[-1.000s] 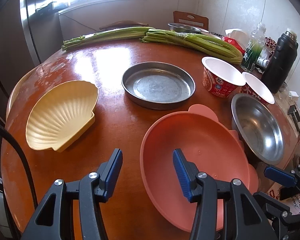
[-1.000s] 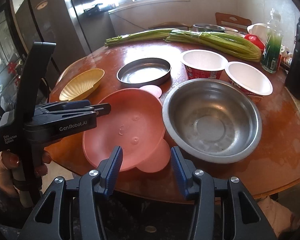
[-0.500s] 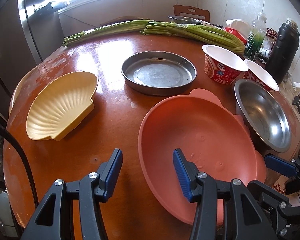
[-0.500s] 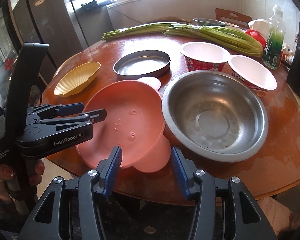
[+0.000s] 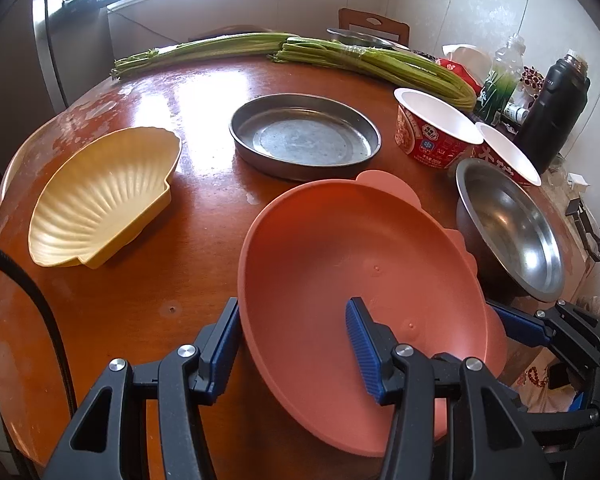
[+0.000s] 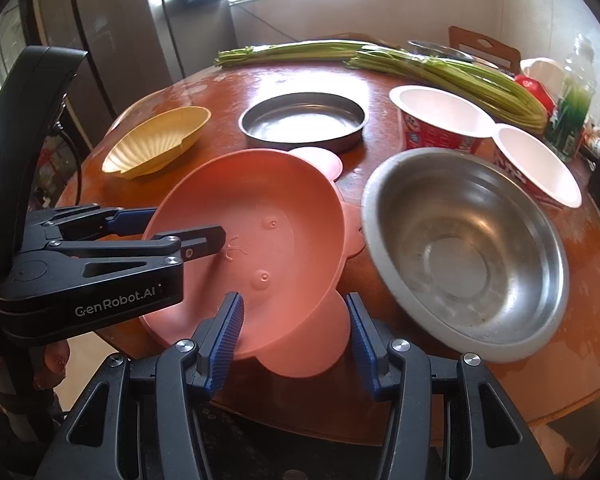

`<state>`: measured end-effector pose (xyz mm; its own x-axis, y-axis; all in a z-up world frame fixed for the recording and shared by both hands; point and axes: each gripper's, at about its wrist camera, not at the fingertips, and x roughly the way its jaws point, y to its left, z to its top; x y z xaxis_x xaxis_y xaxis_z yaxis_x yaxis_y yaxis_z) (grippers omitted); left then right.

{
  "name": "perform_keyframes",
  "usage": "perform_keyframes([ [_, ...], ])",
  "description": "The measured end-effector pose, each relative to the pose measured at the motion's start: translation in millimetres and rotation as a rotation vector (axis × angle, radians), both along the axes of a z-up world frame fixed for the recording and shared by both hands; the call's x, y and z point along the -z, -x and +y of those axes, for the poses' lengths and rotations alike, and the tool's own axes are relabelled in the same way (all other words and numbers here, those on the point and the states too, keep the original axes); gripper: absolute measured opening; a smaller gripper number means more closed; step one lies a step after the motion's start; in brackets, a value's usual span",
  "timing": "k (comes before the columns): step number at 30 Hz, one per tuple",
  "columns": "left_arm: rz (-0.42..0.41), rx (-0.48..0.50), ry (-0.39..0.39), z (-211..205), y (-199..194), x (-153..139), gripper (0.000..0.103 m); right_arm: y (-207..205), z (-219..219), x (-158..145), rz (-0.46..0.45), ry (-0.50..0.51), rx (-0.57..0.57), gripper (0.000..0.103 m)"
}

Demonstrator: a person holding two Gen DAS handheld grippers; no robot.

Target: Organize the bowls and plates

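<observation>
The pink plate (image 5: pixel 340 280) lies at the near edge of the worktop (image 5: pixel 160 248), overhanging it a little, just beside the steel bowl (image 6: pixel 468 248). The left gripper (image 5: pixel 294 334) has its jaws open astride the plate's near-left rim, one finger outside the wall and one over the inside. The right gripper (image 6: pixel 294 326) also stands open, its jaws either side of the plate's near ear-shaped tab; neither is clamped on it.

The plate looks like moulded plastic: probably light, stiff and hard to break, though smooth enough to slip in ribbed pads. The thin rim or a flat tab seems the best hold, and a one-sided grip would likely let it droop. The steel bowl and the steel pan (image 5: pixel 304 136) would be rigid and slick, best pinched at the rim. The yellow shell dish (image 5: pixel 104 196) sits well apart to the left.

"GenRobot.AI" is printed on the left gripper's body. The two red paper cups (image 5: pixel 432 132) carry printing, seemingly Chinese, too small to read.
</observation>
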<state>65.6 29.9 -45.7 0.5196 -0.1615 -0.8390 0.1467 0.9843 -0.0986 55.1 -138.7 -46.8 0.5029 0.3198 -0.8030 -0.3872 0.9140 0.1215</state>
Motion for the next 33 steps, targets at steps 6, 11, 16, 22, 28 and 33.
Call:
perform_keyframes([
  [6,-0.001,-0.031,0.025,16,-2,-1,0.052,-4,19,-1,-0.003,0.01,-0.038,0.055],
  [11,-0.015,-0.048,0.046,25,-1,-5,0.052,-5,30,-3,-0.01,0.013,-0.066,0.055],
  [16,-0.025,-0.062,0.052,33,0,-10,0.052,-4,38,-7,-0.017,0.01,-0.074,0.055],
  [22,-0.054,-0.088,0.066,48,3,-21,0.052,-7,51,-15,-0.023,0.0,-0.089,0.055],
  [28,-0.088,-0.139,0.067,75,-1,-35,0.052,-15,78,-25,-0.039,-0.016,-0.126,0.055],
  [33,-0.108,-0.172,0.057,98,-9,-44,0.052,-26,99,-32,-0.051,-0.033,-0.141,0.055],
])
